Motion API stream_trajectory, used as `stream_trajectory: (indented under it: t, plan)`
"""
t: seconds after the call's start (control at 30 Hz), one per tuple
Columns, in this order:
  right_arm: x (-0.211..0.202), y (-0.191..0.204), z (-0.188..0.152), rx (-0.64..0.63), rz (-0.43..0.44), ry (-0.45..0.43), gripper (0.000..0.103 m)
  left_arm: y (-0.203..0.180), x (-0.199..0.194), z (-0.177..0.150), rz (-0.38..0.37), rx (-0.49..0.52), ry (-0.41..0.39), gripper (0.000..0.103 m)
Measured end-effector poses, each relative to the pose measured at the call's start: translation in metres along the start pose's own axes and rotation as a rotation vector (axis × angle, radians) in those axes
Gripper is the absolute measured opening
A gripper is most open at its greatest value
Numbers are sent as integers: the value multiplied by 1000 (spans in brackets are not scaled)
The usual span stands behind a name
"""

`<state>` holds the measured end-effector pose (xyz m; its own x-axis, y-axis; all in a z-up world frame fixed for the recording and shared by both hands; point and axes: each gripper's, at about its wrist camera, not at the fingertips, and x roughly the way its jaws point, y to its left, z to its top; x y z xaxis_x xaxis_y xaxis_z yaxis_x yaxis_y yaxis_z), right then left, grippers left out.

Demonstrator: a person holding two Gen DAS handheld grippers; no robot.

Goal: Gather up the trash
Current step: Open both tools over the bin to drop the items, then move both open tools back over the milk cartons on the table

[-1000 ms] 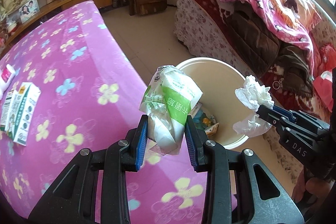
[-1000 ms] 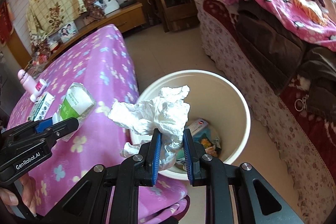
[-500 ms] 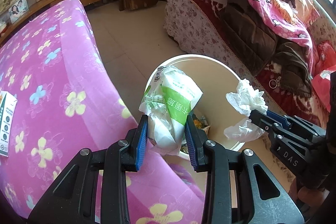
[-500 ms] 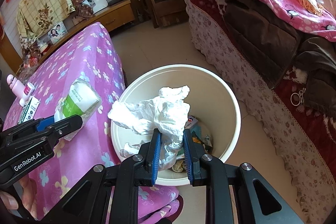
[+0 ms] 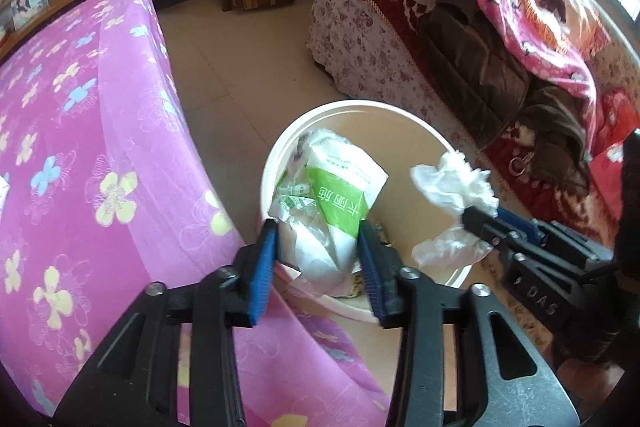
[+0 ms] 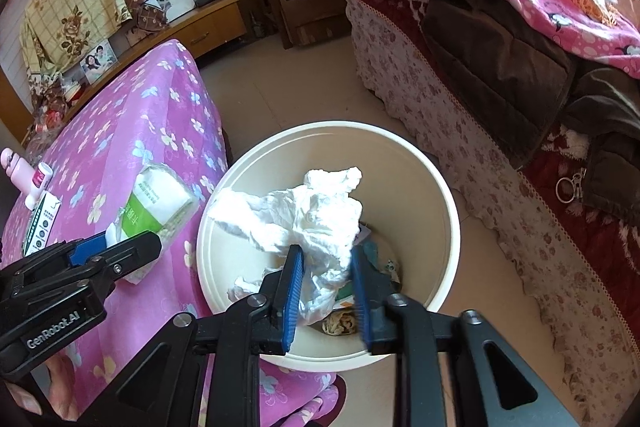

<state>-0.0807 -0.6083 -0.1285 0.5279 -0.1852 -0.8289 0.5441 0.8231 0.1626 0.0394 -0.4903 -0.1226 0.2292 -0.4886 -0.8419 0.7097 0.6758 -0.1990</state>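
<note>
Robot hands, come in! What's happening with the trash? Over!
Left gripper shut on green wrapper, right gripper shut on crumpled tissue. Both over white bin. Nothing blocking the drop.

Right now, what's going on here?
A person is clearing trash with two handheld grippers. The left gripper is shut on a green-and-white tissue pack, and the right gripper is shut on a crumpled white tissue. Both are held over the open cream trash bin, which stands on the floor beside the pink floral table and already holds some wrappers. Nothing has been released yet.
</note>
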Motion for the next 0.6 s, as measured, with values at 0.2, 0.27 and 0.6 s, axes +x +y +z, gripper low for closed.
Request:
stream_trajectory:
  t: [0.2, 0.27, 0.6]
  plan:
    - [0, -5, -1, 30, 11, -7, 42, 5, -1, 1, -26, -36, -17, 60]
    - [-1, -5, -2, 33, 17, -1, 42, 6, -1, 0, -21, -35, -12, 60]
    - [-4, 7, -10, 14, 30, 10, 42, 12, -16, -10, 39, -20, -37, 60]
